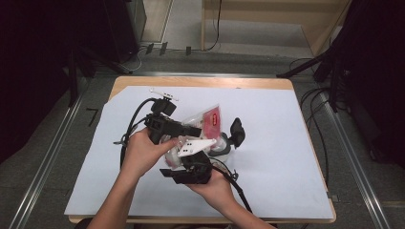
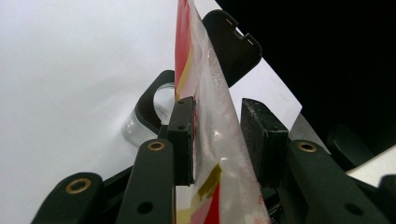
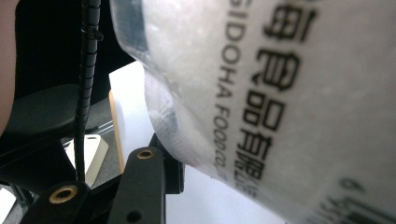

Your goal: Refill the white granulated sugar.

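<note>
A clear plastic bag with a red label and printed black text is held up above the table between my two grippers. My left gripper points right; the bag's edge runs between its jaws. One pad lies against the film, the other pad stands just off it, so it is open. My right gripper comes in from below. Its left finger rests against the bag, which hides the other finger. It appears shut on the bag.
A clear round container with a black rim and a raised black lid stands just right of the grippers, also beyond the left jaws as the container. A white sheet covers the wooden table. Cables trail at the left.
</note>
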Action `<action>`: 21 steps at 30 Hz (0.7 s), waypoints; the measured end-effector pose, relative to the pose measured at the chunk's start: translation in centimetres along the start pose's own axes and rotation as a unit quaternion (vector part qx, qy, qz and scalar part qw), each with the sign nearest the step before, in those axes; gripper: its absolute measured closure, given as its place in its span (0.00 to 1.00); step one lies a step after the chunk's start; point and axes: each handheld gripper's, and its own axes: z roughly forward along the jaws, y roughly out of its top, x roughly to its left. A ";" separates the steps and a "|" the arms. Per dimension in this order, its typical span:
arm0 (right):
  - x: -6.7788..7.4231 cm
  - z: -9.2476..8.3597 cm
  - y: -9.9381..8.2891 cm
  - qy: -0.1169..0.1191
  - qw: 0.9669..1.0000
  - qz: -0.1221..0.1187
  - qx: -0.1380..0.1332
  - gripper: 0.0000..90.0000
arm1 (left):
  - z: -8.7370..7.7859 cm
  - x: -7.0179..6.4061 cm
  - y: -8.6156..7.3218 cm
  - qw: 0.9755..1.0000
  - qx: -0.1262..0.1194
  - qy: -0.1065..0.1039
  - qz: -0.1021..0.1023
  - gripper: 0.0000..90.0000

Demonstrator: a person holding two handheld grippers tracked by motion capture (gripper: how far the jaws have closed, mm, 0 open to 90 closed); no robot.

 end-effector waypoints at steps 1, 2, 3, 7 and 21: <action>0.0 0.0 0.0 -0.001 1.000 0.000 0.000 0.70 | 0.0 -0.1 0.0 1.000 0.000 0.003 0.003 0.74; 0.0 0.0 0.0 -0.001 1.000 -0.001 0.000 0.70 | 0.0 -0.2 0.0 1.000 -0.001 0.003 0.007 0.74; 0.0 0.0 0.0 -0.001 1.000 -0.002 0.000 0.70 | 0.0 -0.3 -0.1 1.000 0.001 0.011 0.008 0.75; 0.1 0.0 -0.1 0.000 1.000 -0.005 0.000 0.70 | -0.1 -0.7 -0.1 1.000 0.002 0.030 0.005 0.79; 0.3 0.0 -0.2 0.002 1.000 -0.014 0.002 0.70 | -0.1 -0.8 -0.2 0.999 0.005 0.037 -0.003 0.84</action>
